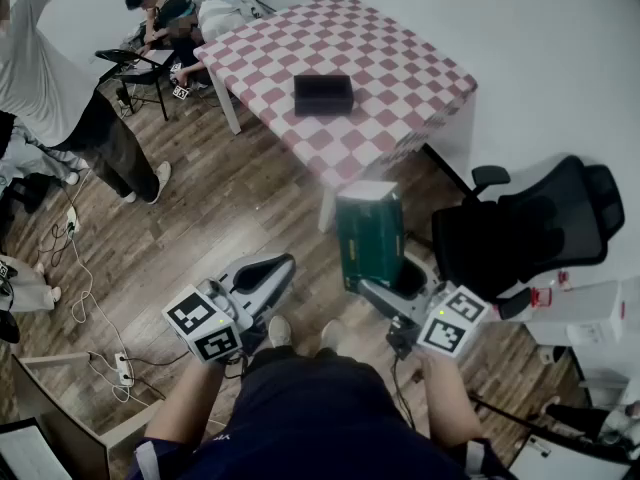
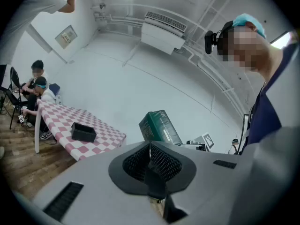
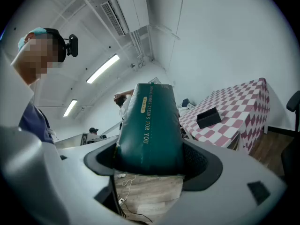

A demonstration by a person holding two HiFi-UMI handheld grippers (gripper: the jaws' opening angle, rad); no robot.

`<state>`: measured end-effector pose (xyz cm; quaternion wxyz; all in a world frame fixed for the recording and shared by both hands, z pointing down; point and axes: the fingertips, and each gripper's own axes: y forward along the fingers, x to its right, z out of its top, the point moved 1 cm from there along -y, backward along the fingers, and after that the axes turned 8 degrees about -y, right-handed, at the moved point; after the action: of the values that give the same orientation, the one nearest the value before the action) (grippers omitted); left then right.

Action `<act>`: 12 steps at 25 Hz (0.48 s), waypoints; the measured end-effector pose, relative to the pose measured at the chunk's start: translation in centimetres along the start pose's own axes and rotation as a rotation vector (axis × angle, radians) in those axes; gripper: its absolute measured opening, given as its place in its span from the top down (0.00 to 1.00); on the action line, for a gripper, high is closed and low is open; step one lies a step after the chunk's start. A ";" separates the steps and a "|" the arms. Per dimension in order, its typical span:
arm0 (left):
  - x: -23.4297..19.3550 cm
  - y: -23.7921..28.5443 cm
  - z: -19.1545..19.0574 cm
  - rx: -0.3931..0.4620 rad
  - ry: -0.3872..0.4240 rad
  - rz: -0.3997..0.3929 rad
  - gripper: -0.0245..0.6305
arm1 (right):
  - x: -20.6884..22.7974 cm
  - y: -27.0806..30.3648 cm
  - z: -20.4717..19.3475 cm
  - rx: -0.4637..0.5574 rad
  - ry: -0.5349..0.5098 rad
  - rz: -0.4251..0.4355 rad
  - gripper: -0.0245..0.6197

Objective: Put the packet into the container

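Note:
A tall dark green packet (image 1: 368, 230) stands upright between the jaws of my right gripper (image 1: 384, 290), which is shut on its lower end. In the right gripper view the packet (image 3: 150, 125) fills the gap between the jaws. The black open container (image 1: 323, 94) sits near the middle of the red-and-white checkered table (image 1: 400, 58), well ahead of both grippers. My left gripper (image 1: 262, 273) is held low on the left, shut with nothing in it; its pads meet in the left gripper view (image 2: 150, 150). That view also shows the packet (image 2: 159, 125) and the container (image 2: 83, 131).
A black office chair (image 1: 530, 228) stands right of the packet, close to the table's near corner. Two people sit at the far left by a folding chair (image 1: 135, 68); another stands at the left edge. Cables and a power strip (image 1: 122, 368) lie on the wooden floor.

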<state>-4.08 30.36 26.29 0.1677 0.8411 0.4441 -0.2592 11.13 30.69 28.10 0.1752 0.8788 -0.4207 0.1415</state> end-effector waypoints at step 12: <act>0.6 2.0 -0.8 0.005 0.001 0.023 0.91 | 2.2 -1.2 0.0 0.000 0.018 0.016 0.34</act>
<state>-1.85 30.08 26.70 0.1684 0.8468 0.4336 -0.2581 13.37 29.86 28.77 0.1779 0.8741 -0.4263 0.1506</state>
